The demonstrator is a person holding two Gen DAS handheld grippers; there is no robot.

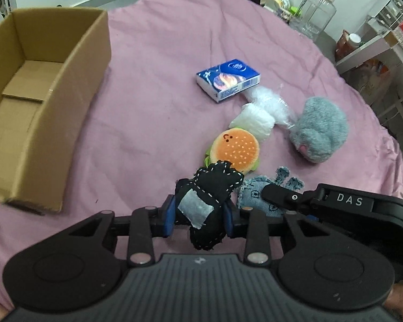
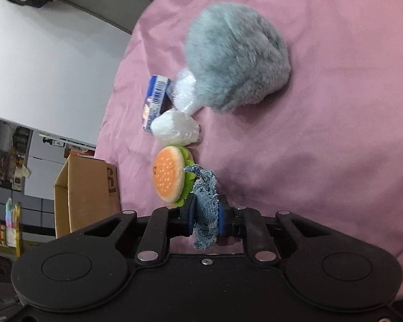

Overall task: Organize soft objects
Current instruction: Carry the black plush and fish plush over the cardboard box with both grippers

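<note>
Left claw (image 1: pixel 200 214): nearest the left wrist camera, closed tight on a black stitched toy (image 1: pixel 211 196) with a white patch, held just above the pink cloth.
Right claw (image 2: pixel 205 218): closed on a blue denim toy (image 2: pixel 205 204), which sits low over the cloth, right beside the black toy in the left wrist view.
Box (image 1: pixel 75 86): brown cardboard, open at the top, standing on the left of the bench, well apart from the toys. Its floor shows only folded flaps; nothing is inside as far as the left wrist view reaches.
Still on the cloth (image 1: pixel 153 67): a burger toy (image 1: pixel 235 149) touching a white plastic-wrapped bundle (image 1: pixel 258 115), a blue tissue pack (image 1: pixel 228 79) beyond it, and a grey furry toy (image 1: pixel 318 128) to the right.
Progress: early, by my reading. Nothing is packed yet; two toys are gripped, four things wait.
Left to do: carry both held toys to the box, then fetch the rest.
</note>
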